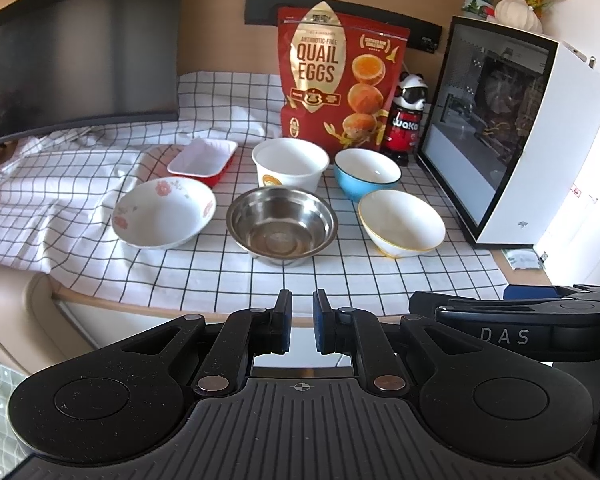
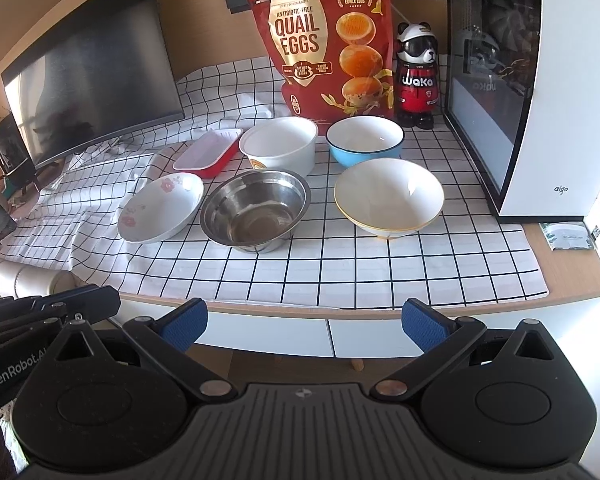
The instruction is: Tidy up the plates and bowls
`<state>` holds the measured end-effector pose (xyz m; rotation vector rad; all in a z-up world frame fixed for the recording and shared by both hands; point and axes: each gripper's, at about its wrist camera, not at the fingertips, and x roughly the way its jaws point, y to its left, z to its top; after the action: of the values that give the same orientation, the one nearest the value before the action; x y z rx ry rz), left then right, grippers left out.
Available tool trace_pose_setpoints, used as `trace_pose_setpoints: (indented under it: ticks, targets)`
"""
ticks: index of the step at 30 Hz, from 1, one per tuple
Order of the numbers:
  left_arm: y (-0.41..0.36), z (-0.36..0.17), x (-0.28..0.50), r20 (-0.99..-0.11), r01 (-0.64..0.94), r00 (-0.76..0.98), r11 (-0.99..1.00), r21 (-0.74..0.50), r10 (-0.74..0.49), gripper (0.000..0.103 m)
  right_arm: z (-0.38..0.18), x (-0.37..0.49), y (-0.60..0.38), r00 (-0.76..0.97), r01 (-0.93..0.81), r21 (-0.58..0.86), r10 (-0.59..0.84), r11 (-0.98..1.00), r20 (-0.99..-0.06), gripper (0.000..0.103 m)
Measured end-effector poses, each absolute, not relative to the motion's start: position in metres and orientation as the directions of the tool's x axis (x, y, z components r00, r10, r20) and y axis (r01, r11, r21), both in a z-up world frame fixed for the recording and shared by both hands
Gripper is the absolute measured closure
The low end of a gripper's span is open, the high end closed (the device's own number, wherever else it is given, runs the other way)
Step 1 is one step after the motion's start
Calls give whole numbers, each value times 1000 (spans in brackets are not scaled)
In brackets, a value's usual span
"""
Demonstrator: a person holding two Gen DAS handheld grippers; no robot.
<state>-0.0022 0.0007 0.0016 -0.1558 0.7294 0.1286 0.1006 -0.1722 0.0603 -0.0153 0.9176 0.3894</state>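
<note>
Nothing stacked yet: we see six dishes at frame centre, steel bowl (image 1: 282, 226) foremost, all separate. Left gripper (image 1: 302, 322) nearly closed, empty; right gripper (image 2: 304, 326) wide open, empty.

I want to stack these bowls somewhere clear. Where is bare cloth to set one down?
Free: the cloth strip between the table's front edge and the steel bowl, and the wrinkled cloth left of the floral bowl. Crowded: the red dish, paper tub and blue bowl before the quail-egg bag.
</note>
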Motion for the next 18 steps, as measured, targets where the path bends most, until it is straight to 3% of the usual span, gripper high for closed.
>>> trace_pose_setpoints:
  ticks: [18]
  targets:
    - [2, 0, 0, -673, -168, 737, 981, -94, 62, 91, 58, 112, -167, 547, -320, 159, 319, 934, -774, 0]
